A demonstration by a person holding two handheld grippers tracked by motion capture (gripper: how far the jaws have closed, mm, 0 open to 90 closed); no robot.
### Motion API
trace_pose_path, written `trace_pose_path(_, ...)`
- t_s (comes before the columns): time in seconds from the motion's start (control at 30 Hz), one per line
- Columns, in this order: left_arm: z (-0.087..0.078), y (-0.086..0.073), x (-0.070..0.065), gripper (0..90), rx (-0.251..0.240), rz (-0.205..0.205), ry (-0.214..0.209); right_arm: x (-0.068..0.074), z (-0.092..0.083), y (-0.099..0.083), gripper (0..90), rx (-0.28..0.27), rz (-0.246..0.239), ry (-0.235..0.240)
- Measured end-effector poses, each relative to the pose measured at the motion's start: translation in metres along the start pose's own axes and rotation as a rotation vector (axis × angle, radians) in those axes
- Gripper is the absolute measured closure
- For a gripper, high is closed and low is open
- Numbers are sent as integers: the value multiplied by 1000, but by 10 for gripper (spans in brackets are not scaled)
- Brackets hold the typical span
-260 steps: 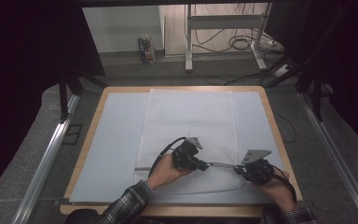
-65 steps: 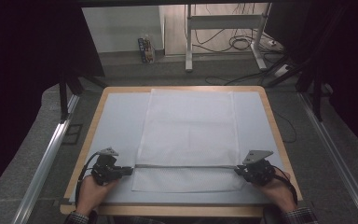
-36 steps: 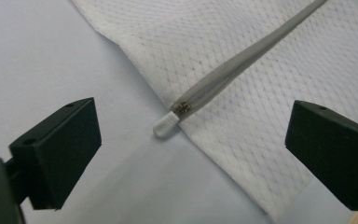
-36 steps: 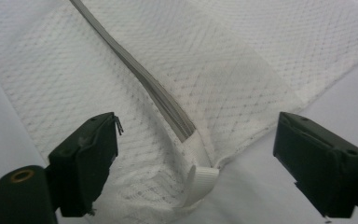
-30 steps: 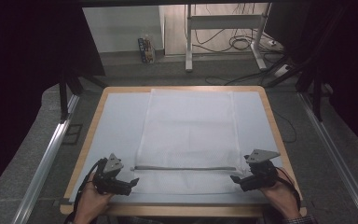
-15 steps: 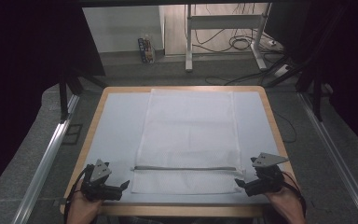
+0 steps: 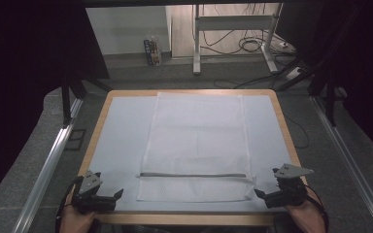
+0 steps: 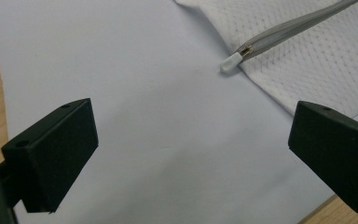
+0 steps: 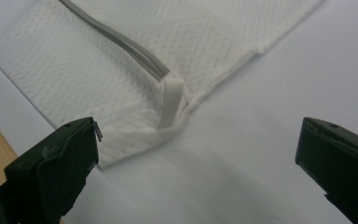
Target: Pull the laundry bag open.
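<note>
A white mesh bag (image 7: 196, 141) lies flat on the white-covered table (image 7: 121, 141), with its grey zipper (image 7: 192, 174) running across near the front. My left gripper (image 7: 115, 195) is open at the front left, and the zipper's pull (image 8: 230, 62) lies ahead of its jaws (image 8: 193, 149). My right gripper (image 7: 258, 194) is at the front right, just off the bag's corner. Its jaws have just been opening and stand wide (image 9: 198, 158) with nothing gripped. The white end tab (image 9: 170, 100) rests on the table ahead of them.
The table's wooden rim (image 7: 189, 218) runs just in front of both hands. Metal rails flank the table at left (image 7: 53, 160) and right (image 7: 349, 160). Desk legs and cables (image 7: 252, 43) stand on the floor beyond the far edge.
Both grippers have drawn back from the zipper's ends toward the front edge, the left one also moving outward. Earlier the left gripper travelled along the zipper from the middle to its left end.
</note>
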State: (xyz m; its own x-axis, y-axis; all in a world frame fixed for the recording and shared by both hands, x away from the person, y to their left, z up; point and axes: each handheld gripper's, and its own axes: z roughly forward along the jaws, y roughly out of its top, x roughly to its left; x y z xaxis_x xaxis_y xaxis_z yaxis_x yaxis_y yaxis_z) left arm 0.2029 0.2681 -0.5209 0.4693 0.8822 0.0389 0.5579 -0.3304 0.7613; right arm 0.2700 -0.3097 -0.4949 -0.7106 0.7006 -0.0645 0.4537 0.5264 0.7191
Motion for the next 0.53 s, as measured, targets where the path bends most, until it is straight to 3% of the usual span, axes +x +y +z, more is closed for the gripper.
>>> trace_pose_path(0.2, 0, -5, 5, 15, 12, -31, -9, -1, 1, -9, 0, 39, 13, -21)
trace_pose_path(0.33, 0, -6, 7, 22, 13, -51, -15, -1, 0, -9, 0, 34, 21, -31)
trace_pose_path(0.53, 3, -4, 6, 25, 36, -40, -4, 0, 3, -9, 0, 59, 1, -39)
